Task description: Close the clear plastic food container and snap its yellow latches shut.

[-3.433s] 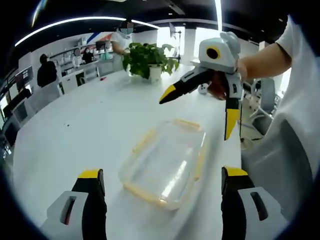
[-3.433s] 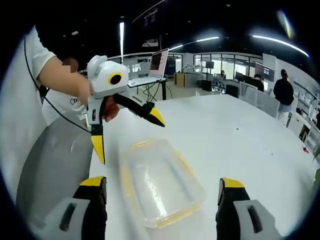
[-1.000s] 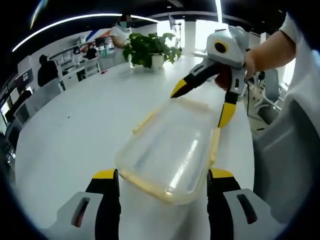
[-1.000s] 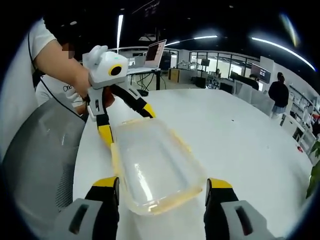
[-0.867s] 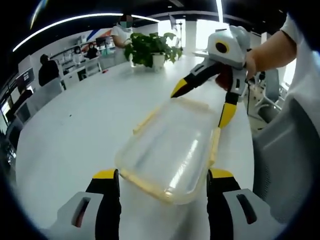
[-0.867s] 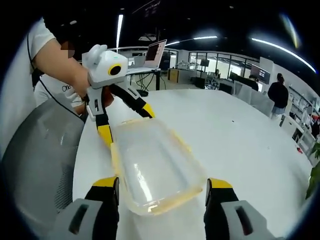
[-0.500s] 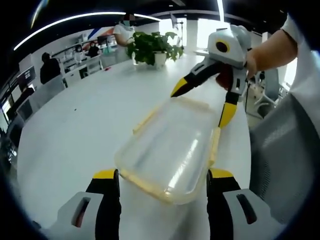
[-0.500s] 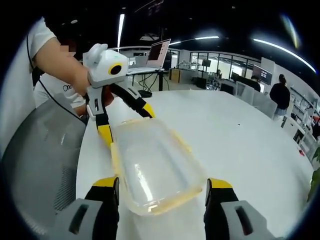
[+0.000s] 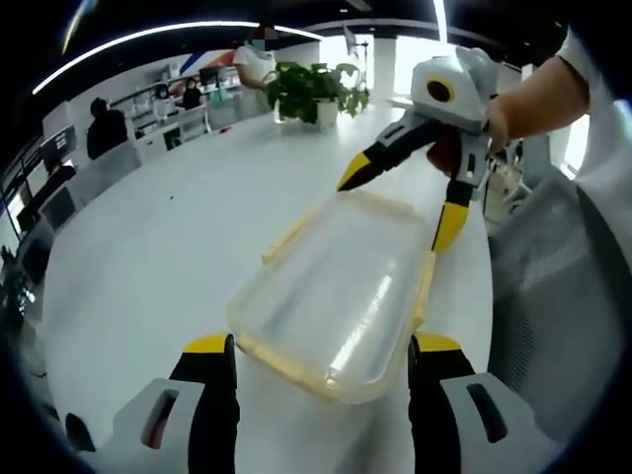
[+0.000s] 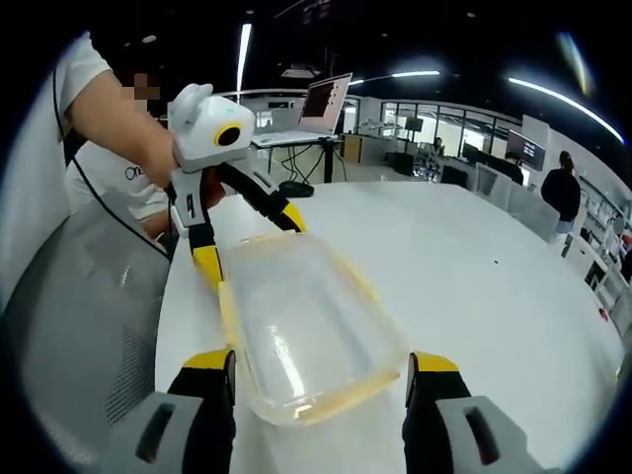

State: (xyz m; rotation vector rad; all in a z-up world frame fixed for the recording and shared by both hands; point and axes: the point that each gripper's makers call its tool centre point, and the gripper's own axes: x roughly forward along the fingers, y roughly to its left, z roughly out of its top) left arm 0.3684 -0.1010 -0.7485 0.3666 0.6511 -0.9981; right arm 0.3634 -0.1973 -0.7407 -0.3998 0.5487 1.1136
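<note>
The clear plastic container (image 9: 336, 296) with its lid on and yellow latches (image 9: 425, 288) along the rim lies lengthwise between my two grippers, over the white table (image 9: 168, 247). My left gripper (image 9: 321, 348) has its jaws pressed on the two sides of the near end. At the far end my right gripper (image 9: 400, 202) straddles the container with a yellow tip on each side. In the right gripper view the container (image 10: 301, 331) sits between my right gripper (image 10: 321, 360) jaws, and the left gripper (image 10: 249, 243) clasps the far end.
A potted plant (image 9: 316, 94) stands at the table's far side. A grey chair (image 9: 553, 296) is beside the table edge, also seen as the grey chair (image 10: 89, 326). An open laptop (image 10: 326, 104) sits on a desk behind. People stand in the background.
Since 3.4 s ago both grippers have come in and shut on the container's ends. Over the last second the room behind has swung slightly while the container stays fixed between the jaws.
</note>
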